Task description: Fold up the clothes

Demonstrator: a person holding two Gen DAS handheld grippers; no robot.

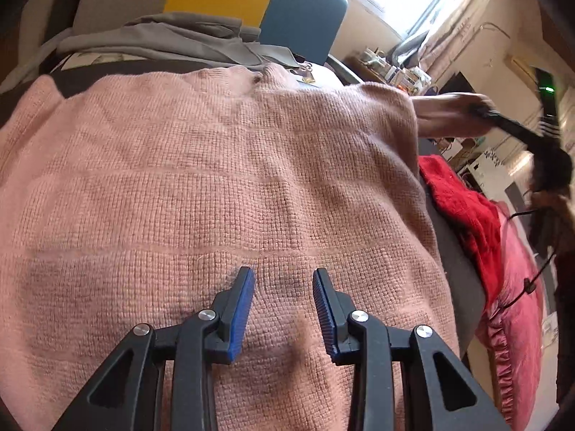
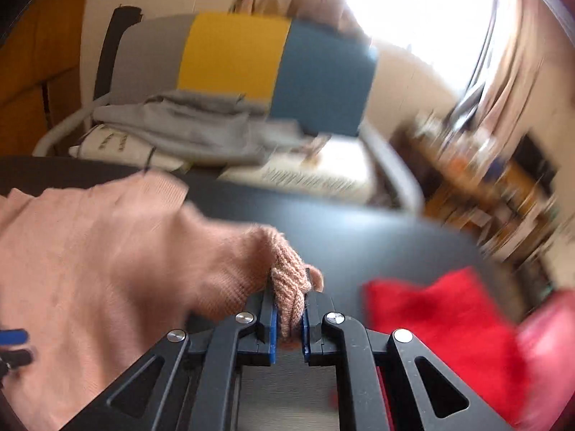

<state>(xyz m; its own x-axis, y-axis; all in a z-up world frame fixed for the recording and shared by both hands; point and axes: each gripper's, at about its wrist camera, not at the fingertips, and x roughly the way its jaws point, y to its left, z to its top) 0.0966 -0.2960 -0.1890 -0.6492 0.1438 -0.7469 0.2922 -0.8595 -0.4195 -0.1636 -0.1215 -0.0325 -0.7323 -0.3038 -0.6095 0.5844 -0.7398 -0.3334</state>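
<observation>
Item: pink knitted sweater (image 1: 222, 186), spread flat over the dark worktop (image 2: 341, 222), covering most of its near part. Knit ribbed in broad horizontal bands.

Left tongs (image 1: 284, 280): blue-padded, standing partly apart over the middle of the sweater's lower part, nothing between the pads; whether the tips touched the knit could not be told. The sweater lay directly under and ahead of them.

Right tongs (image 2: 289, 309): drawn together on a bunched fold of the sweater's edge, which stood up between the blue pads; the sweater's body trailed away to the left of these tongs, raised off the worktop near the grip. The view from this side was blurred.

Red knitted garment (image 2: 431, 309): on the worktop to the right of the sweater, apart from it. A pink ruffled cloth (image 1: 517, 330) lay just beyond the red garment, farther from the sweater.

Grey folded garment (image 1: 161, 39): behind the sweater, on a chair (image 2: 323, 75) with grey, yellow and blue panels on its back.

A person's forearm (image 1: 445, 115) reached out past the sweater's far right corner.
</observation>
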